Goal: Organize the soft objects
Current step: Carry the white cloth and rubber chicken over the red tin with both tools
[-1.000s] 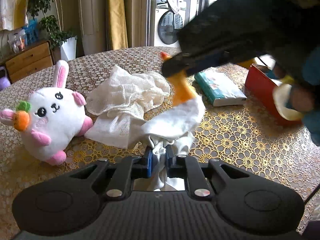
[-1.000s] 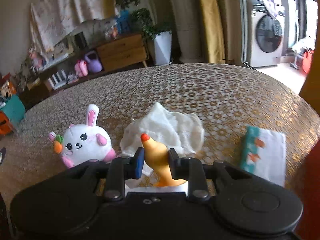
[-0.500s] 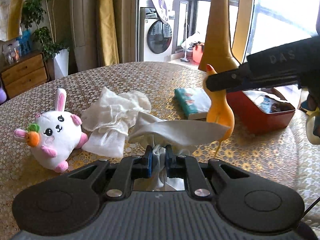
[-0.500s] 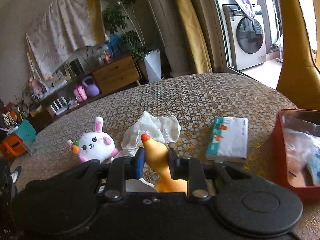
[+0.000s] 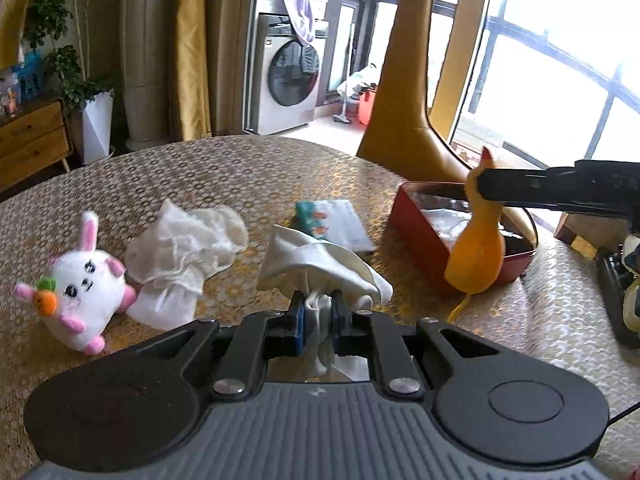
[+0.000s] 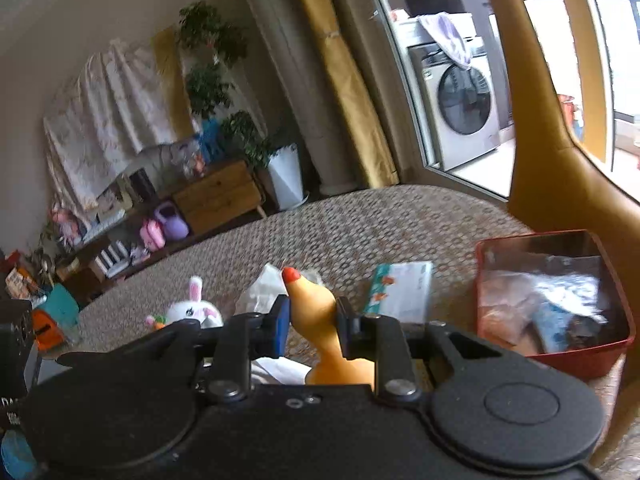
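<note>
The left gripper (image 5: 318, 316) is pinching a white cloth (image 5: 320, 264), lifting it above the worktop (image 5: 248, 176). The right gripper (image 6: 312, 320) is squeezing a rubber chicken (image 6: 312, 308) by its neck, dangling it beside the red box (image 6: 608, 344).

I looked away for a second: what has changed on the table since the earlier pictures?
The right gripper carried the yellow rubber chicken rightward, to the red box. The left gripper lifted the white cloth and followed. Both jaws stayed clamped. The plush bunny, crumpled gauze cloth and tissue pack stayed put.
</note>
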Available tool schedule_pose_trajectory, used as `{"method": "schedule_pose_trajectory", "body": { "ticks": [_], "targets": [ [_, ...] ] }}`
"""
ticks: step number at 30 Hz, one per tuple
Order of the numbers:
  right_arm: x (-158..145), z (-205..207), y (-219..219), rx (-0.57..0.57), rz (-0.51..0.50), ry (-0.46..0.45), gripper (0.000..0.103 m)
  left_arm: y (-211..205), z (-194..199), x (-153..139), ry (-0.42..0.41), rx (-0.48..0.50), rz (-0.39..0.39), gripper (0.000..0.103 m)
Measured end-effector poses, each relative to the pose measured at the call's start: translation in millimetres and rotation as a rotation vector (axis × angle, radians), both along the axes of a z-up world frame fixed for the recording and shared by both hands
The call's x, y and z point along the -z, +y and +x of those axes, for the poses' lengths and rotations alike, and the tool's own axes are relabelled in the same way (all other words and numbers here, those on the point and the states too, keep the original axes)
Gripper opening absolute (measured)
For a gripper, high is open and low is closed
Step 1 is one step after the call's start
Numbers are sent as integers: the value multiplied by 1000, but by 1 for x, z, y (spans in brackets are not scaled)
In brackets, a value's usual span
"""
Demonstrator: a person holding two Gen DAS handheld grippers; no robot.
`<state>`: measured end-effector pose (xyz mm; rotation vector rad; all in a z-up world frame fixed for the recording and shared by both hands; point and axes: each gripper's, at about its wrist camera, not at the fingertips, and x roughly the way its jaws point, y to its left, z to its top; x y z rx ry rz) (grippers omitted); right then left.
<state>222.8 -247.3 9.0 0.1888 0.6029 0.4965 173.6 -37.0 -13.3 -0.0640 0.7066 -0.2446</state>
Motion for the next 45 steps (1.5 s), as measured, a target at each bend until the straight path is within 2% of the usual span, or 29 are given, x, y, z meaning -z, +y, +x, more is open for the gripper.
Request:
{"method": "schedule_pose_trajectory", "body": {
  "ticks": [8,14,18,30,45],
  "targets": [
    [-14,-3,-45,92,-6,-35,23,-39,16,-28,-11,63,6,12],
    [-13,6,-76,177,-9,-14,23,-80,34,-41,-10,120,-2,13],
    [-10,13,-97,224,-3,-5,23,-111,48,-43,-8,154,20,13],
    [6,43,-145,333,10,-16,23,-182,101,-27,78,194,33,13],
    [59,82,-176,395,75,77,24,-230,177,14,199,185,-48,13]
  ]
}}
